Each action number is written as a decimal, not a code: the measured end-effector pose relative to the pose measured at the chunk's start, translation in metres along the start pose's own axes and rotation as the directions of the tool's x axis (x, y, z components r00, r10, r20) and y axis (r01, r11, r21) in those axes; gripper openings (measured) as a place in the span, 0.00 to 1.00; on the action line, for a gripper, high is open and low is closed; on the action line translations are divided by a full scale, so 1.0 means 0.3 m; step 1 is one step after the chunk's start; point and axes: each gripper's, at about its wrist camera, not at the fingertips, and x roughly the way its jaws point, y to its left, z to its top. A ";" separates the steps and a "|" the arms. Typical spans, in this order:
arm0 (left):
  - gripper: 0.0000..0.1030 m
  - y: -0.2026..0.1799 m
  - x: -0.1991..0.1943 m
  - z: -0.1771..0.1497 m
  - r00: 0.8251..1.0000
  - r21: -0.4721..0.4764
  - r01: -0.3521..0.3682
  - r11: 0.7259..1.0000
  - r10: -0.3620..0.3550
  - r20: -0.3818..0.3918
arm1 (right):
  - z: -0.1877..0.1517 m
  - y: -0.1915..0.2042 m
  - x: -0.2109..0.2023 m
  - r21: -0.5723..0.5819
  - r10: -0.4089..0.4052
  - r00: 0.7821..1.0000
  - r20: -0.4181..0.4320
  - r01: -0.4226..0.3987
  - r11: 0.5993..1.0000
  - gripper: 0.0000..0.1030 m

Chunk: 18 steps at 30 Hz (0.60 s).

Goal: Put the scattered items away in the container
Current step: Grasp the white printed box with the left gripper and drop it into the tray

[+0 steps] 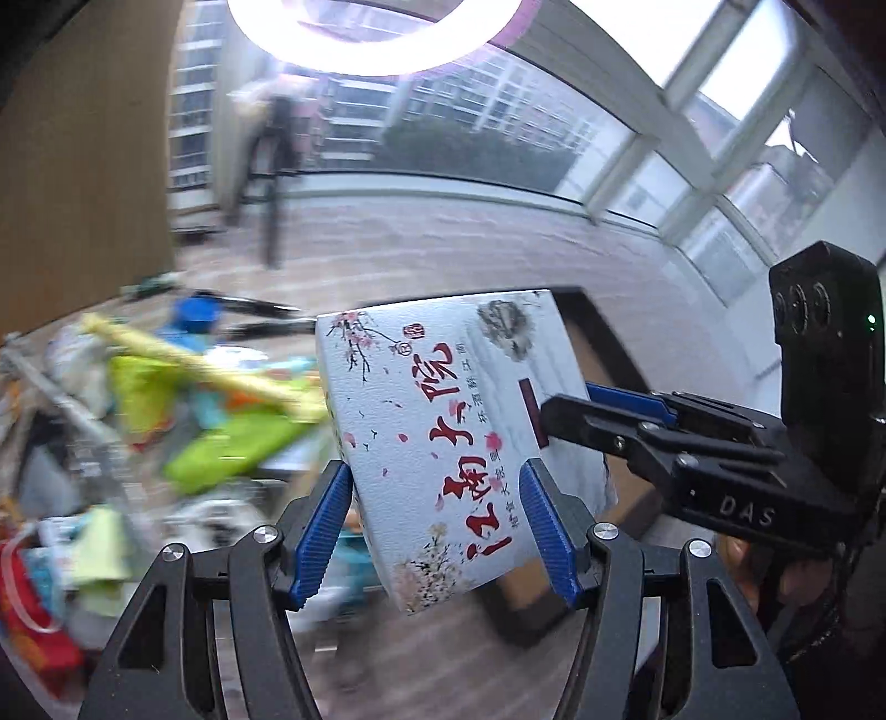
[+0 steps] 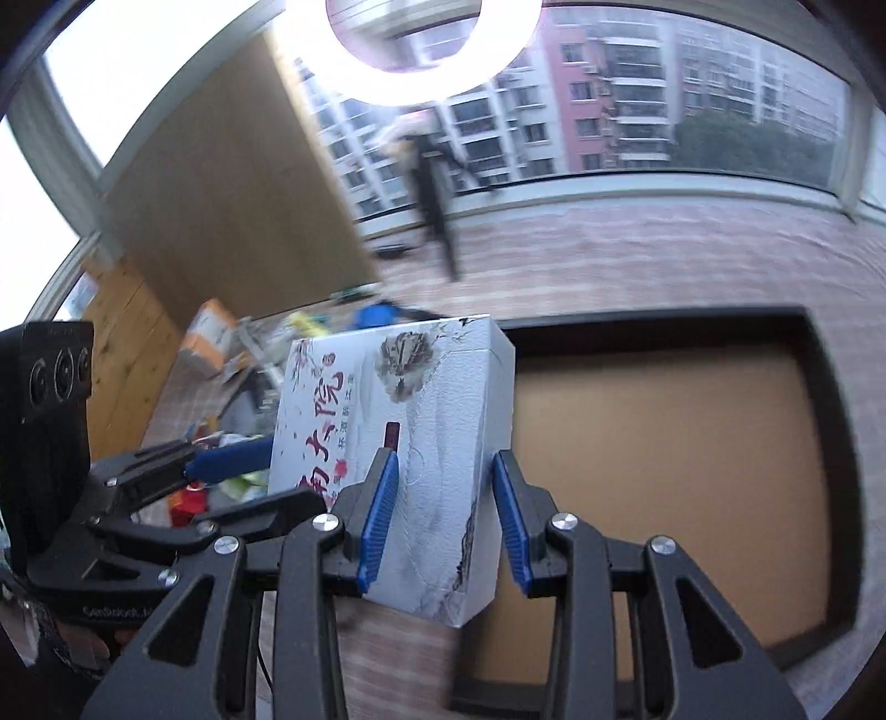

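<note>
Both clamped on one white printed box [image 1: 443, 443], held above the wood floor [image 1: 443, 243]: left gripper [image 1: 437, 531] across its broad face, right gripper [image 2: 446, 515] across its narrow side. Box tilted, lower corner hanging beside the near-left edge of the dark-rimmed container [image 2: 819, 443]. Brown bottom of container bare, wide room within. Scattered items [image 1: 183, 421] heaped to the left, smeared by blur, kinds unreadable. Container's near rim cut off behind the fingers. Ring light [image 2: 432, 50] glaring overhead, window [image 2: 692, 99] beyond.

Textured white card box [image 1: 443, 421], ribbed blue plastic pads [image 1: 324, 531], wood-plank floor [image 1: 470, 249]
</note>
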 end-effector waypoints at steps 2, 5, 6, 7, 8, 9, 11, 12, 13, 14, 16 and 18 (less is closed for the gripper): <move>0.58 -0.103 0.062 0.004 0.999 0.023 0.036 0.999 -0.036 -0.016 | -0.026 -0.100 -0.046 0.035 -0.034 0.999 0.007 0.034 0.999 0.34; 0.58 -0.234 0.143 0.001 0.996 0.046 0.079 0.996 -0.077 -0.041 | -0.063 -0.234 -0.110 0.075 -0.091 0.996 0.015 0.090 0.993 0.34; 0.58 -0.262 0.163 0.003 0.995 0.050 0.089 0.995 -0.087 -0.049 | -0.073 -0.271 -0.129 0.087 -0.112 0.994 0.018 0.110 0.990 0.34; 0.58 -0.307 0.195 0.004 0.993 0.060 0.103 0.993 -0.099 -0.063 | -0.084 -0.307 -0.150 0.098 -0.136 0.990 0.021 0.134 0.986 0.34; 0.58 -0.343 0.220 0.002 0.992 0.074 0.111 0.991 -0.105 -0.073 | -0.093 -0.349 -0.172 0.110 -0.163 0.986 0.023 0.159 0.981 0.34; 0.58 -0.398 0.255 0.001 0.990 0.096 0.116 0.989 -0.108 -0.085 | -0.101 -0.383 -0.193 0.121 -0.182 0.983 0.025 0.178 0.977 0.34; 0.58 -0.485 0.299 -0.004 0.988 0.130 0.128 0.983 -0.115 -0.101 | -0.111 -0.452 -0.235 0.141 -0.235 0.972 0.031 0.229 0.963 0.34; 0.58 -0.525 0.318 -0.005 0.986 0.144 0.139 0.980 -0.123 -0.112 | -0.115 -0.474 -0.250 0.144 -0.258 0.966 0.033 0.251 0.957 0.34; 0.58 -0.555 0.331 -0.006 0.984 0.155 0.148 0.977 -0.130 -0.121 | -0.117 -0.503 -0.271 0.152 -0.290 0.956 0.042 0.281 0.948 0.34; 0.58 -0.585 0.337 -0.008 0.982 0.167 0.159 0.973 -0.138 -0.126 | -0.117 -0.524 -0.287 0.164 -0.315 0.948 0.050 0.303 0.939 0.34; 0.58 -0.640 0.319 -0.010 0.986 0.206 0.152 0.967 -0.135 -0.097 | -0.123 -0.571 -0.324 0.200 -0.353 0.933 0.077 0.332 0.922 0.34; 0.58 -0.662 0.285 -0.005 0.990 0.249 0.141 0.958 -0.128 -0.067 | -0.122 -0.588 -0.337 0.209 -0.338 0.937 0.089 0.315 0.926 0.34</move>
